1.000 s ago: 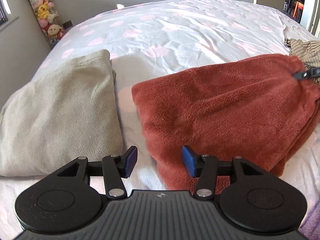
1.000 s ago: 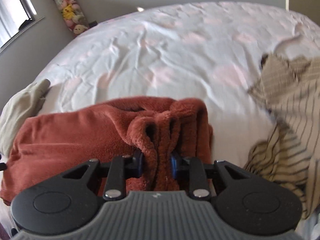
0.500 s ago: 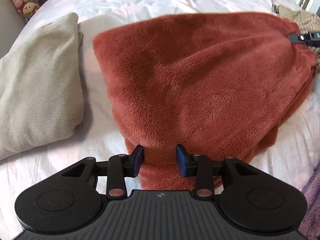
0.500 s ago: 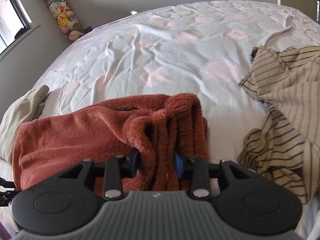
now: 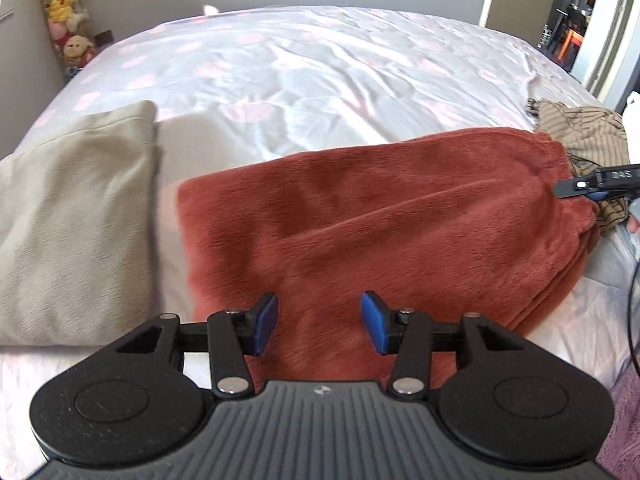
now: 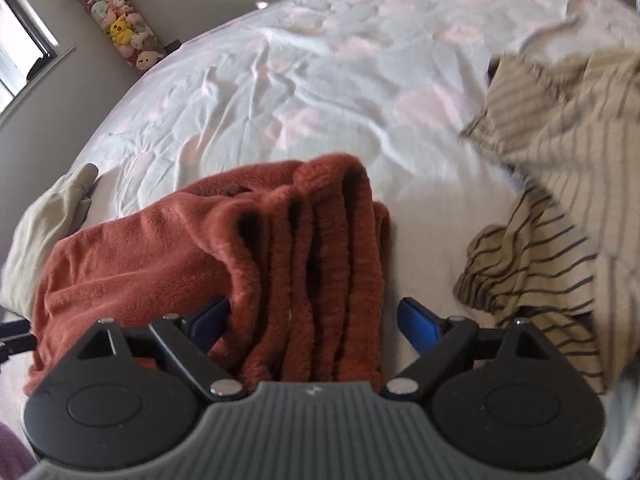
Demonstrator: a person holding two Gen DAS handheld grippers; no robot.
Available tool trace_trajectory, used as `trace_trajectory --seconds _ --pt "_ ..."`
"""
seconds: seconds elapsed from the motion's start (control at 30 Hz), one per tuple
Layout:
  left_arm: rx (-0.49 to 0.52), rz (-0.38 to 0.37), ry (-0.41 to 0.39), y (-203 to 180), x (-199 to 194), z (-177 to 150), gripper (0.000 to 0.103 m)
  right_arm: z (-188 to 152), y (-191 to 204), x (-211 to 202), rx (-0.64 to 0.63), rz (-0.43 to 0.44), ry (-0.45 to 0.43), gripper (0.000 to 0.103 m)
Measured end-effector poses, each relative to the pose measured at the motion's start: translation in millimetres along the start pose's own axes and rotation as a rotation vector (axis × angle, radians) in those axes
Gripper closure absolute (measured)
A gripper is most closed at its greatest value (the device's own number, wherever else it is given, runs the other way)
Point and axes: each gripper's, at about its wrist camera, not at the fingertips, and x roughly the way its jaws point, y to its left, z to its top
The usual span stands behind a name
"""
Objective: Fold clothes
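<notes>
Left tool (image 5: 319, 322), nearest in its own view: spread, nothing between the blue pads, low over the near edge of the rust fleece garment (image 5: 400, 216). Right tool (image 6: 314, 322), likewise spread wide, standing at the right end of the same garment, with the stacked edges of the layers between the pads but not pinched. Both tools held about level and pointing toward the far edge of the bed (image 5: 320, 64), one at each end of the garment.

Rust fleece garment: lying as a flat, many-layered bundle at the near edge of the bed, long side across, the layers showing clearly at the right end. Judged from this, folded already, or close to it. Step in hand: probably letting go after a fold, though lining up for one more fold across fits the same scene. For either, a need to keep the layer edges even and not to drag the soft pile.

Just beside on the left: a beige folded piece (image 5: 72, 232), near the left edge of the bed. On the right, slightly farther: a striped garment (image 6: 552, 184), crumpled and unfolded, apparently still needing folding.

Farthest: the wrinkled sheet with pink spots.
</notes>
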Motion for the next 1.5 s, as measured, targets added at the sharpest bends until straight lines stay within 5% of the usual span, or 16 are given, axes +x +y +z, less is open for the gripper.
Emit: trace_trajectory --seconds 0.17,0.3,0.5,0.77,0.97,1.23,1.5 --pt "0.006 -0.009 0.028 -9 15 1 0.059 -1 -31 25 0.131 0.139 0.068 0.012" --pt "0.011 -0.017 0.051 -17 26 2 0.058 -4 -35 24 0.138 0.196 0.061 0.036" --pt "-0.001 -0.017 0.060 -16 29 2 0.058 0 -14 7 0.078 0.172 0.039 0.052" --pt "-0.009 -0.019 0.026 -16 22 3 0.063 26 51 -60 0.013 0.168 -0.022 0.052" --pt "-0.004 -0.191 -0.052 -34 9 22 0.069 39 112 -87 -0.097 0.068 -0.021 0.052" --pt "0.115 -0.184 0.056 -78 66 11 0.070 33 148 -83 -0.112 0.056 0.017 0.052" --pt "0.098 -0.207 0.000 -54 38 18 0.070 29 172 -74 -0.066 0.089 0.032 0.052"
